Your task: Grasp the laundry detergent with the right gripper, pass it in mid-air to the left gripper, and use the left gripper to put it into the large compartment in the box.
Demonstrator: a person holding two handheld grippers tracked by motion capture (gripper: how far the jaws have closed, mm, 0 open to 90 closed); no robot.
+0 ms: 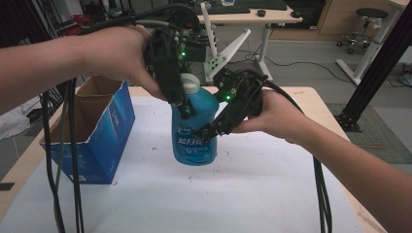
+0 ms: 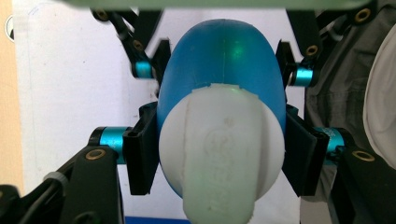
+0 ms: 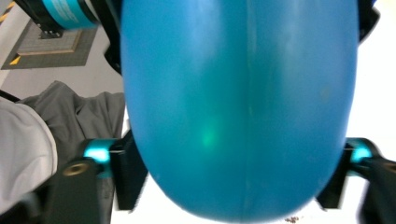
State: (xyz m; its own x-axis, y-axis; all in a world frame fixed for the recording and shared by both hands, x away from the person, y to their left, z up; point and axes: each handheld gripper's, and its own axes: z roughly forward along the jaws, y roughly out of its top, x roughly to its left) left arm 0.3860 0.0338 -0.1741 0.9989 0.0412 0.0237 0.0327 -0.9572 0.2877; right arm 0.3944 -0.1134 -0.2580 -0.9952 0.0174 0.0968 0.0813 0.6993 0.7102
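Note:
A blue bottle point(image 1: 194, 141) with a white cap point(image 1: 189, 83) stands upright over the middle of the white table cover point(image 1: 243, 194); whether its base touches the cover I cannot tell. My left gripper point(image 1: 192, 109) comes down from above and is shut on the bottle's shoulder just below the cap. In the left gripper view its pads point(image 2: 142, 149) press both sides of the bottle point(image 2: 224, 60) behind the cap point(image 2: 222, 144). My right gripper point(image 1: 206, 131) reaches in from the right and is shut on the bottle's body point(image 3: 233, 107), with its pads point(image 3: 128, 172) on either flank.
An open blue cardboard box point(image 1: 92, 131) stands at the table's left edge, close to the bottle. Black cables point(image 1: 73, 170) hang from both grippers across the front. A desk point(image 1: 252, 19) and a stool point(image 1: 369, 19) stand beyond the table.

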